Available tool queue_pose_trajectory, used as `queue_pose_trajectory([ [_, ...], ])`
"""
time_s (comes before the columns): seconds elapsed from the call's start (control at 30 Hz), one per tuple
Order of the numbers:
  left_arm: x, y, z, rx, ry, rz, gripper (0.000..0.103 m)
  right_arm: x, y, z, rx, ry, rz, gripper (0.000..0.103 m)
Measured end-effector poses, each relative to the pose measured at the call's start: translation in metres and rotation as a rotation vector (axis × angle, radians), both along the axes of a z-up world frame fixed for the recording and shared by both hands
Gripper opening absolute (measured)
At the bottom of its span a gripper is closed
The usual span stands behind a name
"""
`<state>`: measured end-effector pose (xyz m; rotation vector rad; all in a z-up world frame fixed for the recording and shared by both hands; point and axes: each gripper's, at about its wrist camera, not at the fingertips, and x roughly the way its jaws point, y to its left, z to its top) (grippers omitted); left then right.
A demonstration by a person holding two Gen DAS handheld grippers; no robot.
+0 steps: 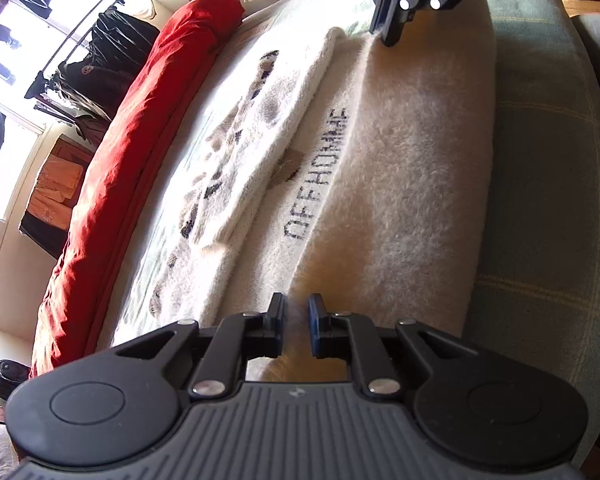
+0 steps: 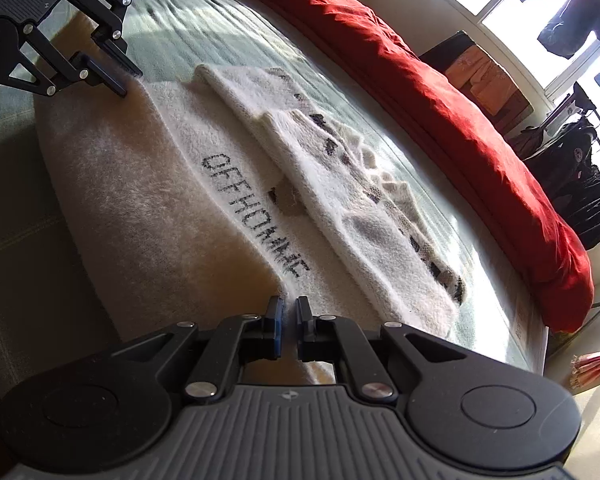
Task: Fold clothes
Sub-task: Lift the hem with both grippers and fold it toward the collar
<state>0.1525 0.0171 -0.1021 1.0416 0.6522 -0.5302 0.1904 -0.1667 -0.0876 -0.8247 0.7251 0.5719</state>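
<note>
Left tool (image 1: 296, 328) and right tool (image 2: 288, 330) each slightly agape at sweater (image 1: 380, 184) hem — laundry box (image 2: 480, 76) clearer rightward.

The sweater (image 1: 400, 184) hem beneath the left gripper (image 1: 297, 320) is hidden by the gripper body. Whether fabric is pinched between the right gripper (image 2: 288, 322) fingers cannot be told.
</note>
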Motion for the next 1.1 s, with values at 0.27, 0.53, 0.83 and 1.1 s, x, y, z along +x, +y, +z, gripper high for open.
queue_pose_trajectory([
  [0.27, -0.013, 0.008, -0.008, -0.022, 0.08, -0.004, 0.012, -0.004, -0.006, -0.013, 0.034, 0.111, 0.01, 0.007],
  [0.53, -0.026, 0.011, -0.013, -0.024, 0.112, -0.005, 0.013, -0.002, -0.011, -0.013, 0.089, 0.202, 0.011, 0.018],
  [0.83, -0.019, 0.013, -0.011, -0.038, 0.117, 0.006, 0.013, 0.034, -0.027, -0.018, 0.225, 0.395, 0.025, 0.069],
  [1.1, -0.018, 0.014, -0.011, -0.043, 0.122, 0.007, 0.016, 0.056, -0.039, -0.024, 0.36, 0.67, 0.083, 0.062],
])
